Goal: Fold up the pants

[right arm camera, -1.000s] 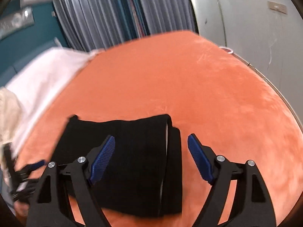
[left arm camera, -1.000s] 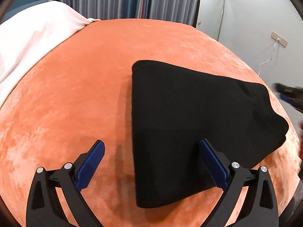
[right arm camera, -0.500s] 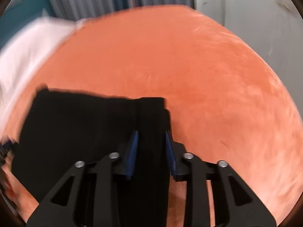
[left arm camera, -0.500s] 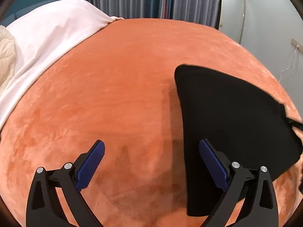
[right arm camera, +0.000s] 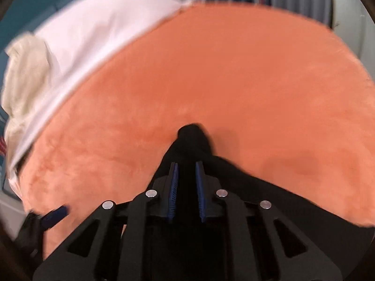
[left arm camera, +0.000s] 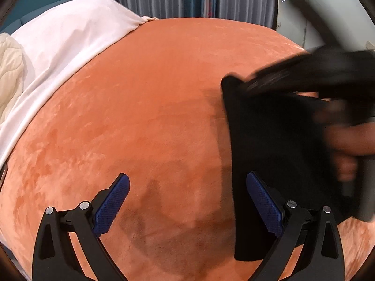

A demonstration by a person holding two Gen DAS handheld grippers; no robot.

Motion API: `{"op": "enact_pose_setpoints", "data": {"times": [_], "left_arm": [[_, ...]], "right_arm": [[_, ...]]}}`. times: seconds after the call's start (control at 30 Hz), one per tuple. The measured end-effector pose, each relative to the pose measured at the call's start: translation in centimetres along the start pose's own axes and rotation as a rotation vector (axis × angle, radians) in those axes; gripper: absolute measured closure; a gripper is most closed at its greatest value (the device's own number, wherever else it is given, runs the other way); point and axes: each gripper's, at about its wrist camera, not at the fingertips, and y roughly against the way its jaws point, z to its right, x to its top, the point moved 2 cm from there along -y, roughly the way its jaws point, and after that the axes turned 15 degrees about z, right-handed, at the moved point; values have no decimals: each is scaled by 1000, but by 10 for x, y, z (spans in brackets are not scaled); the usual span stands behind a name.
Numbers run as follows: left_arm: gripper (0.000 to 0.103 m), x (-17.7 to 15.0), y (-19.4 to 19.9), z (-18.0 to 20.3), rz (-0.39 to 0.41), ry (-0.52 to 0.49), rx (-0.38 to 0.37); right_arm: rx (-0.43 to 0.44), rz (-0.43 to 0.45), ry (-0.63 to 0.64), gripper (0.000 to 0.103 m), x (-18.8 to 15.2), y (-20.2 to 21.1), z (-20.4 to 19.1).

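Our right claw (right arm camera: 186,187) is clamped on the black pants (right arm camera: 192,145): the two blue pads stand close together with dark cloth pinched between them, and a bunched nub of fabric pokes out just past the tips, pointing straight ahead of the claw. From the pads the cloth spreads back and to the right beneath the claw body, over the orange blanket (right arm camera: 234,82). Far out to the left we see a white sheet (right arm camera: 98,30) and a cream quilt (right arm camera: 25,70), both blurred.

Our left claw (left arm camera: 187,201) holds nothing; its pads are spread wide, with bare orange blanket between them. The pants (left arm camera: 269,152) begin at the right pad: their straight left edge runs from just beside that pad away from the claw, so the long axis lies roughly along the fingers' direction, and the far end is lifted. Beyond it, to the right, we make out the blurred right hand (left arm camera: 351,140) with its gripper. To the far left lies the white sheet.
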Motion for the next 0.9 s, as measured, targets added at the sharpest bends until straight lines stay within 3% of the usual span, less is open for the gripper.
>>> {"op": "enact_pose_setpoints", "data": {"times": [0.07,0.1,0.17,0.27,0.3,0.37,0.47,0.53,0.57,0.63,0.7,0.73,0.8,0.83,0.9], "left_arm": [[5,-5,-6,-2,-14,3,15],[5,-6,-8,-4,-22,9,5],[5,-6,-10,-7,-40,32,-17],[5,-6,-10,-11,-55,53,-33],[5,-6,-11,-11,-58,60,-35],[5,-8,-13,-10,-61,59,-26],[5,-5,-9,-13,-51,66,-29],[5,1,2,-15,-11,88,-65],[5,5,7,-16,15,102,-82],[5,11,18,-17,73,129,-104],[5,12,22,-11,91,134,-128],[5,10,19,-5,70,115,-134],[5,3,11,6,28,66,-135],[5,0,9,11,22,44,-118],[5,-1,11,15,44,20,-87]], "right_arm": [[-56,-20,80,89,1,-39,-9],[-64,-12,61,90,7,-41,-9],[-69,26,12,90,17,-30,-9],[12,138,-21,90,25,1,-25],[10,116,-16,91,19,-5,-26],[-55,-9,43,91,-1,-32,-23],[-23,98,-37,89,3,6,-14],[26,217,-105,90,0,63,-2],[-19,261,-107,89,-8,91,11],[-128,277,-107,89,-27,119,40],[-233,216,-165,91,-61,133,94],[-290,184,-217,103,-81,138,125],[-193,245,-416,103,-117,160,175],[-193,278,-490,102,-123,176,184],[-216,336,-499,97,-119,203,179]]}}
